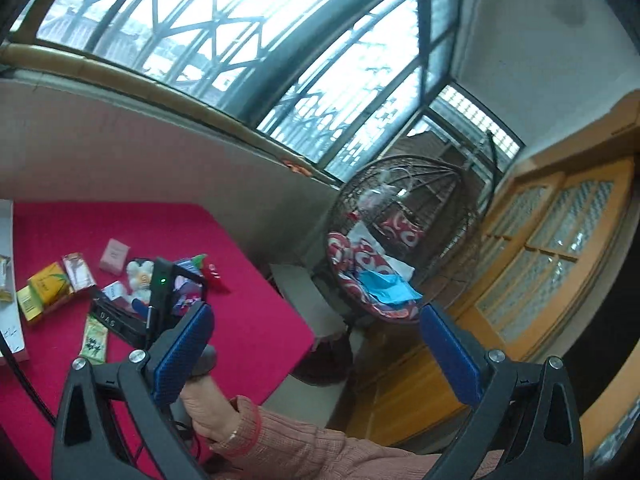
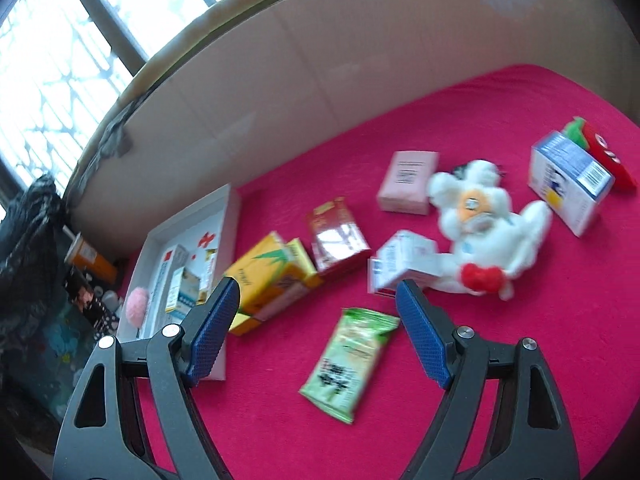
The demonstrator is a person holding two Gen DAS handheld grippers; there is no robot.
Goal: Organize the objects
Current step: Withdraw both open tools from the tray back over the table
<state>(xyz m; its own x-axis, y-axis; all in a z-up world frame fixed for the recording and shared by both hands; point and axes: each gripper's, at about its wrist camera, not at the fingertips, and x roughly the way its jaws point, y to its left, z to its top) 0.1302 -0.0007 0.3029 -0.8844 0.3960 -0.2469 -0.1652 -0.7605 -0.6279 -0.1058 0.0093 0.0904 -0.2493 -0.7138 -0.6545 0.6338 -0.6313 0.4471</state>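
Small goods lie scattered on a red cloth table [image 2: 480,360]: a green packet [image 2: 348,360], a yellow box [image 2: 272,276], a red box [image 2: 336,236], a pink box [image 2: 406,182], a small white box [image 2: 404,264], a white plush toy [image 2: 488,224], a blue-and-white box [image 2: 568,180] and a red plush [image 2: 604,152]. My right gripper [image 2: 318,320] hovers open above the green packet and holds nothing. A hand [image 1: 204,404] grips its black body, seen from behind in the left wrist view. My left gripper [image 1: 316,352] is open and empty, off the table's right edge, facing the room.
A white tray [image 2: 230,216] with small boxes and a pink pompom [image 2: 138,304] sits at the table's left end. A beige board [image 2: 320,60] backs the table under the window. A wicker hanging chair [image 1: 404,248] and wooden doors [image 1: 552,252] stand to the right.
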